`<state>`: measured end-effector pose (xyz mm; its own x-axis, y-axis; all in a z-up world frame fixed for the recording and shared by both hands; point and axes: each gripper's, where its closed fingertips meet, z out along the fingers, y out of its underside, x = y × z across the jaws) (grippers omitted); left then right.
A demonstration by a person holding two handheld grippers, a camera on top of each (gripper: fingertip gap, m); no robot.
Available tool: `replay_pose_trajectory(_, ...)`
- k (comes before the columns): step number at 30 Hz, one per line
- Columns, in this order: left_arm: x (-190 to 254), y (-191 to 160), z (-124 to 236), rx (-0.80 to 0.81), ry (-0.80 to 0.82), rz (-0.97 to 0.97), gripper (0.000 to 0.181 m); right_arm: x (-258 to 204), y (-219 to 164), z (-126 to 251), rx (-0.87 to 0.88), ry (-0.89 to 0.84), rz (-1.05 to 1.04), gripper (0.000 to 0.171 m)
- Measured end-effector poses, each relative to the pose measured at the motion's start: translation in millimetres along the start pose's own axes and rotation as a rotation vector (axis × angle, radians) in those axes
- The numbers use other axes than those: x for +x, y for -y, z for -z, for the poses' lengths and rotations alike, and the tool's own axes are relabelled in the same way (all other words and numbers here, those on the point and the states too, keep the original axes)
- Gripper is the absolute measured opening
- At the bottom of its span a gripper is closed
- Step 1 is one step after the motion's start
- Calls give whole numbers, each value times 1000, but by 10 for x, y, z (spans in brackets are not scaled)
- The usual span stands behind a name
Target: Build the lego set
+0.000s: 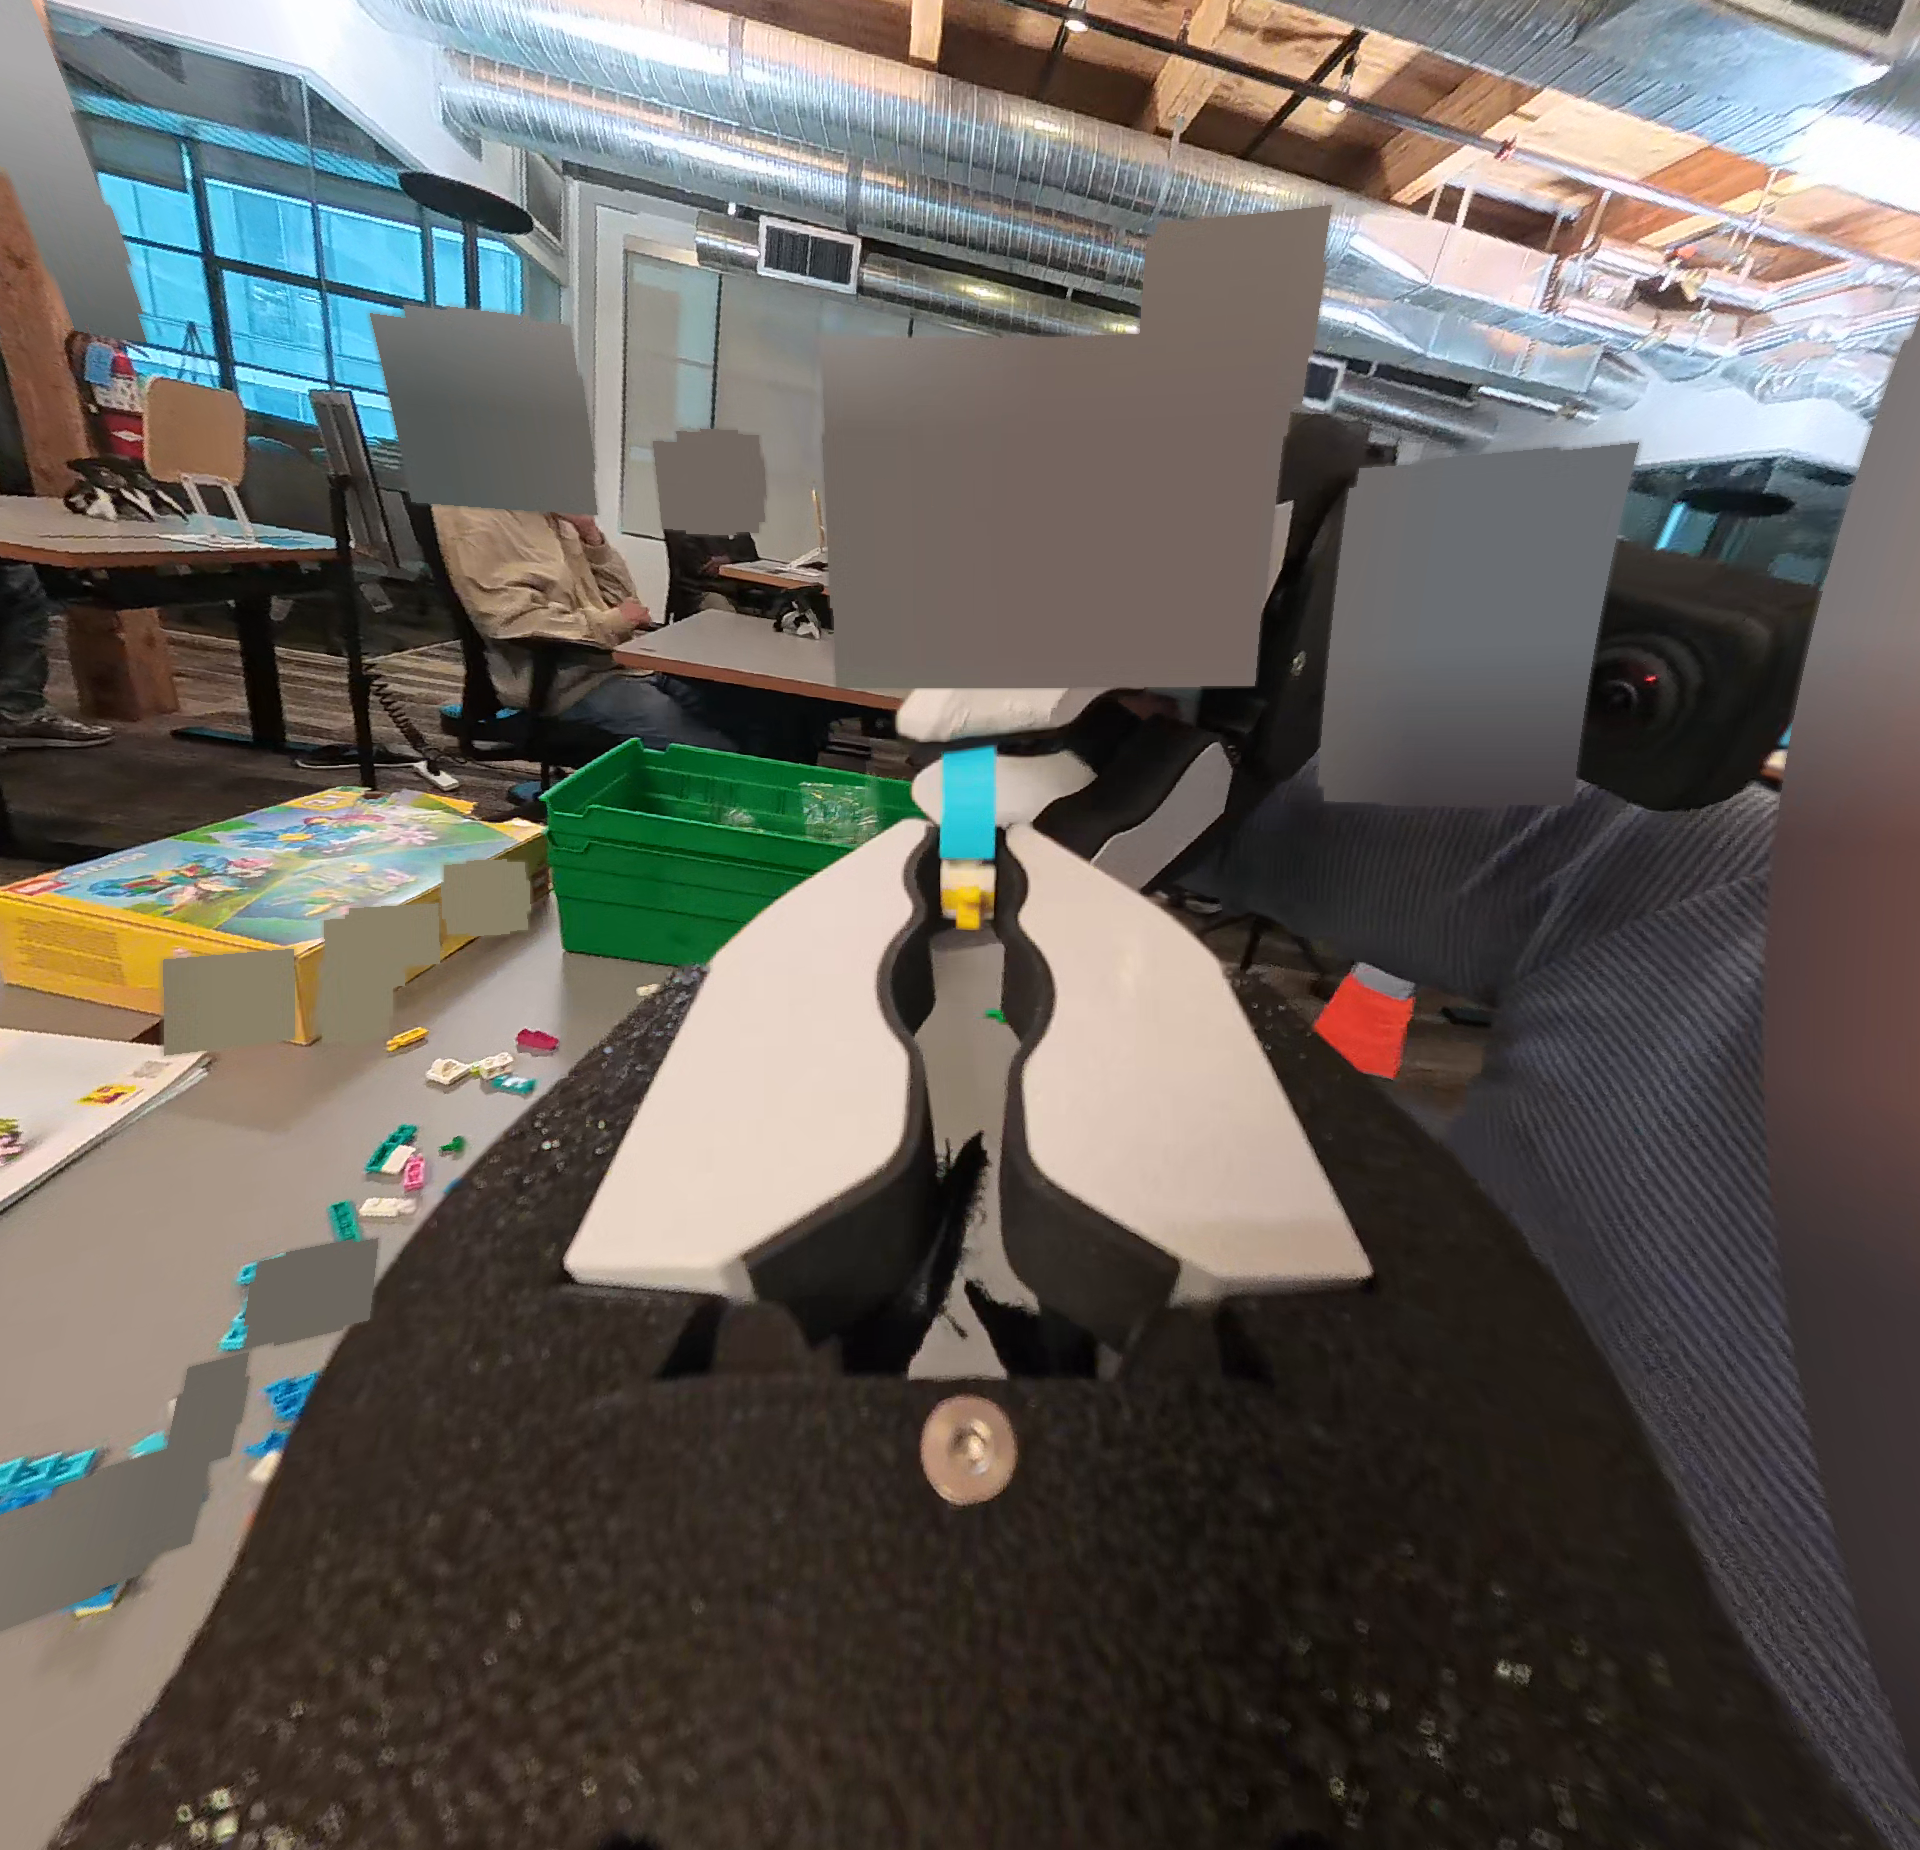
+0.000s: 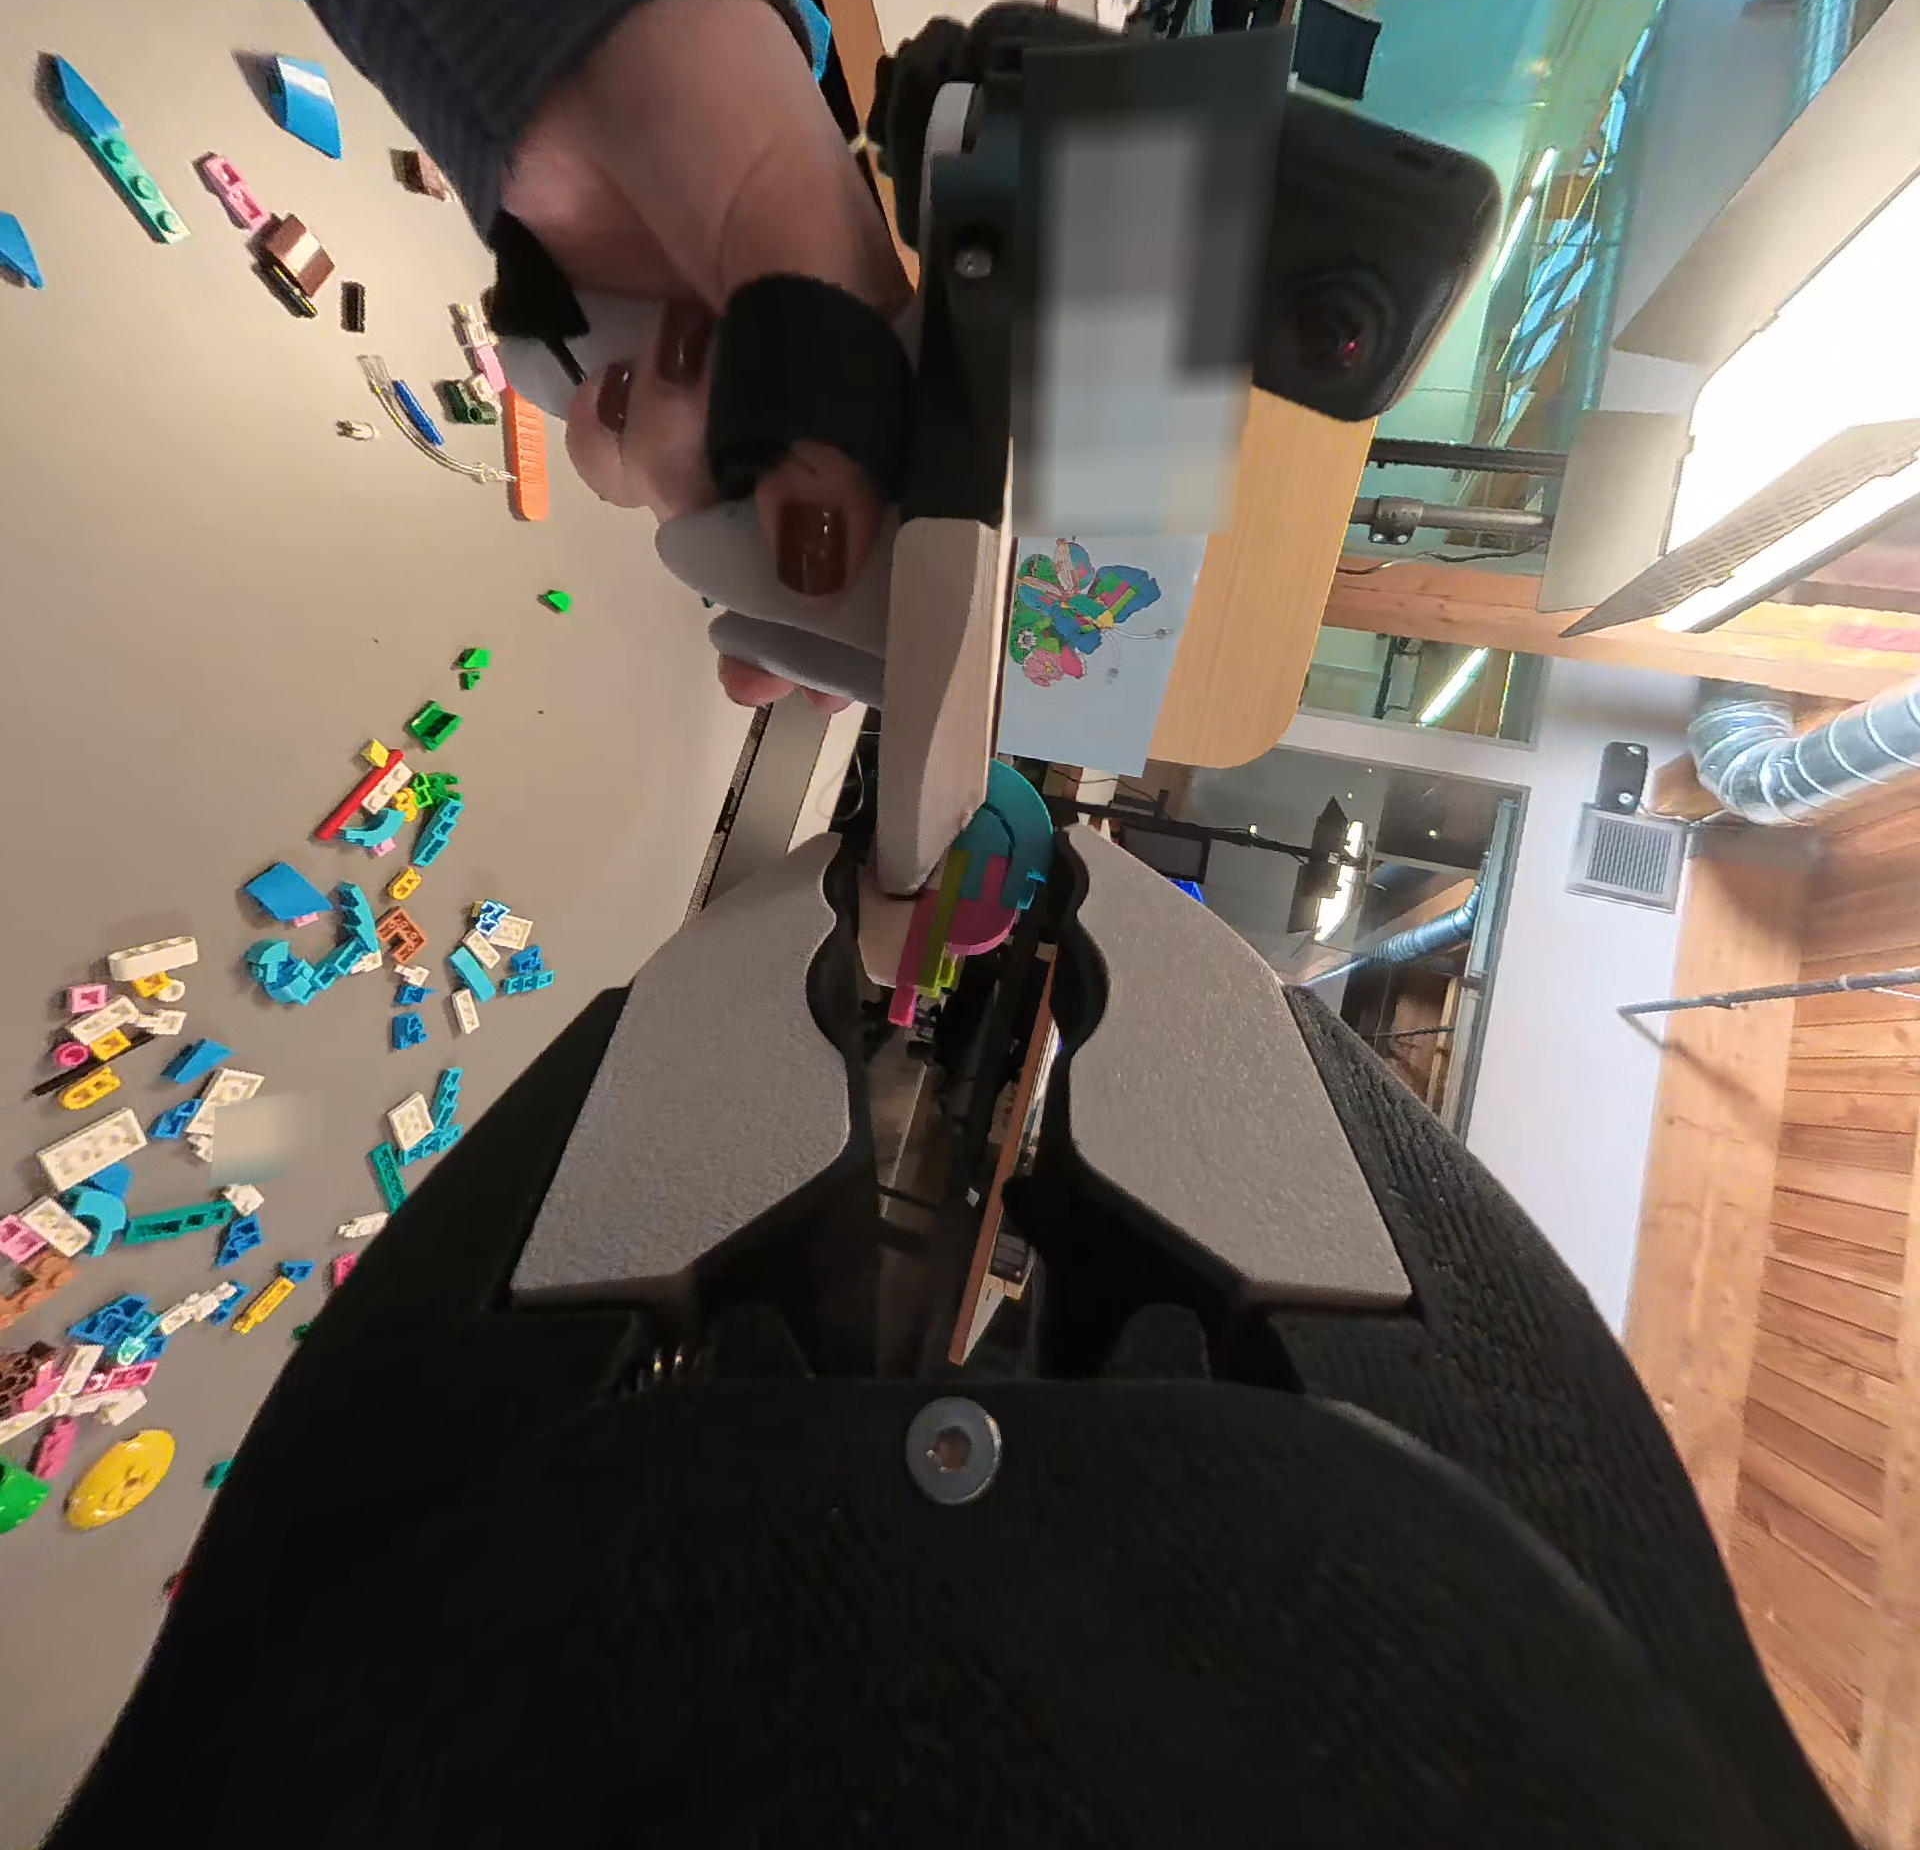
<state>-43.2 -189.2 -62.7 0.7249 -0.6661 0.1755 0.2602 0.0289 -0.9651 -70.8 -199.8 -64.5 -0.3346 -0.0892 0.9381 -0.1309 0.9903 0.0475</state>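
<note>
My left gripper is shut on a small flat lego assembly, seen edge-on as a blue plate over yellow and white pieces. In the right wrist view the assembly shows face-on, with teal, pink and lime parts. It sits between the half-open jaws of my right gripper. The left gripper's finger reaches down onto it. I cannot tell whether the right pads touch the assembly. The right gripper's white fingertips show just beyond the blue plate. Both grippers are held above the table.
Loose bricks lie scattered on the grey table, with an orange brick separator and a yellow round plate. A green bin, a yellow set box and a booklet lie to the left. People sit at desks behind. My two grippers' fingertips are within a few centimetres of each other.
</note>
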Motion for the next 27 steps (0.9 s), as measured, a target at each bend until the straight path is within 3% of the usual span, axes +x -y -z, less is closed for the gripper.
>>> replay_pose_trajectory(11,-82,79,16,65,70,-12,8,74,-102,3,-103,-111,-22,29)
replay_pose_trajectory(22,-98,104,20,83,76,-3,8,94,-121,-5,-154,-110,-32,27)
replay_pose_trajectory(26,-9,172,9,110,60,-123,11,158,-79,65,-112,-108,-81,26)
replay_pose_trajectory(27,-40,176,24,97,106,-187,21,184,-95,87,-111,-112,-96,26)
